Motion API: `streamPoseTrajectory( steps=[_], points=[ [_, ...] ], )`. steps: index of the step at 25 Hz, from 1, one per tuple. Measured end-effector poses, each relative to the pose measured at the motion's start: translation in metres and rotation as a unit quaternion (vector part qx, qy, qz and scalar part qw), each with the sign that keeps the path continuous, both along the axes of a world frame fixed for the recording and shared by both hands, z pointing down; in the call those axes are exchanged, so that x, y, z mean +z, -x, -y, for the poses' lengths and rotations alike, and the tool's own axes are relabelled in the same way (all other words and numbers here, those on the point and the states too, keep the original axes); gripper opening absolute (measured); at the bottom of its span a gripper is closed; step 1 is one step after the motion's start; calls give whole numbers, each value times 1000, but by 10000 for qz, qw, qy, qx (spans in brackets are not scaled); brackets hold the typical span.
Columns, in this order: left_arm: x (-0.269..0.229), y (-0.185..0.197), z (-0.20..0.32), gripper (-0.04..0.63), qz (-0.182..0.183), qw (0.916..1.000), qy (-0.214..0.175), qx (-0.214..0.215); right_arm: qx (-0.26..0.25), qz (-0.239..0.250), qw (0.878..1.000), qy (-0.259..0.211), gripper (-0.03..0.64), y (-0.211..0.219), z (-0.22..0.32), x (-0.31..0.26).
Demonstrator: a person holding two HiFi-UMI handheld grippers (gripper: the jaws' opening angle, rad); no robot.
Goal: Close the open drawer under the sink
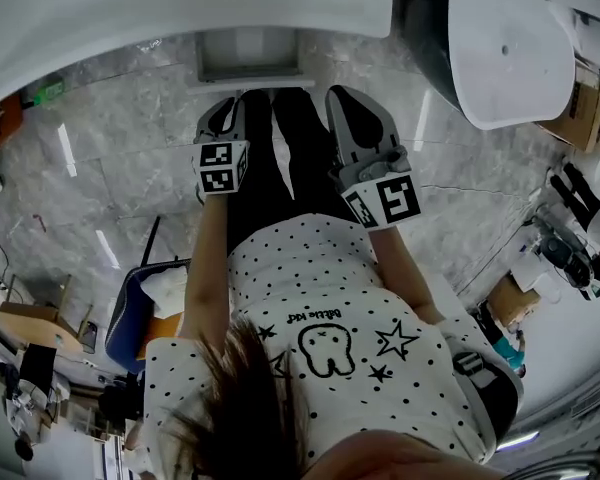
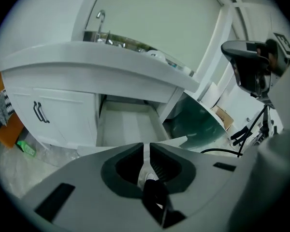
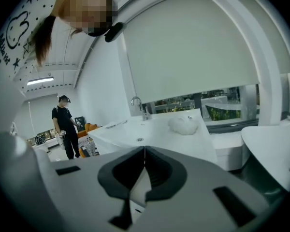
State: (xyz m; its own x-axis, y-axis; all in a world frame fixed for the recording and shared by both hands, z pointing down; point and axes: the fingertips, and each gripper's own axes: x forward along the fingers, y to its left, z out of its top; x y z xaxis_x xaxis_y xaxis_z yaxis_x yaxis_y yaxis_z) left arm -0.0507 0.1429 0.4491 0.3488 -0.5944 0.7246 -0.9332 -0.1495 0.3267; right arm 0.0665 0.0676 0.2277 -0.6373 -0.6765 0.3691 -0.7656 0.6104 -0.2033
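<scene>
The open drawer (image 1: 248,63) juts out from under the white sink counter (image 1: 180,8) and looks bare inside. In the left gripper view the drawer (image 2: 128,124) lies straight ahead and below, beside a cabinet door (image 2: 53,115) with dark handles. My left gripper (image 1: 228,103) hovers short of the drawer front; its jaws (image 2: 146,146) stand a narrow slit apart with nothing between them. My right gripper (image 1: 345,98) is held beside it at the right and higher, also short of the drawer. Its tips (image 3: 144,150) meet, and it looks over the counter top (image 3: 154,129) with the faucet (image 3: 137,105).
A white curved panel over a dark round tub (image 1: 500,38) stands close at the right of the drawer. Cardboard boxes (image 1: 580,108) lie beyond it. An orange thing (image 2: 0,110) sits at the cabinet's left. A white fluffy item (image 3: 183,124) rests on the counter. Another person (image 3: 65,124) stands far off.
</scene>
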Motion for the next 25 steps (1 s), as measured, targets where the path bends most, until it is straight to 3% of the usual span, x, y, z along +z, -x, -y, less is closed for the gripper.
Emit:
streamPoseTrajectory(
  steps=[10, 17, 23, 25],
  points=[
    [121, -18, -16, 71, -30, 9958, 904, -165, 15, 36, 9999, 129, 14, 4, 10, 50],
    [151, -31, 1, 135, -189, 9956, 885, -220, 170, 78, 9994, 276, 14, -3, 9, 72],
    [168, -23, 4, 136, -72, 9946, 924, -462, 259, 41, 9983, 527, 14, -7, -2, 90],
    [171, -24, 11, 138, -53, 9952, 915, -342, 264, 52, 9980, 575, 14, -7, -4, 91]
  ],
)
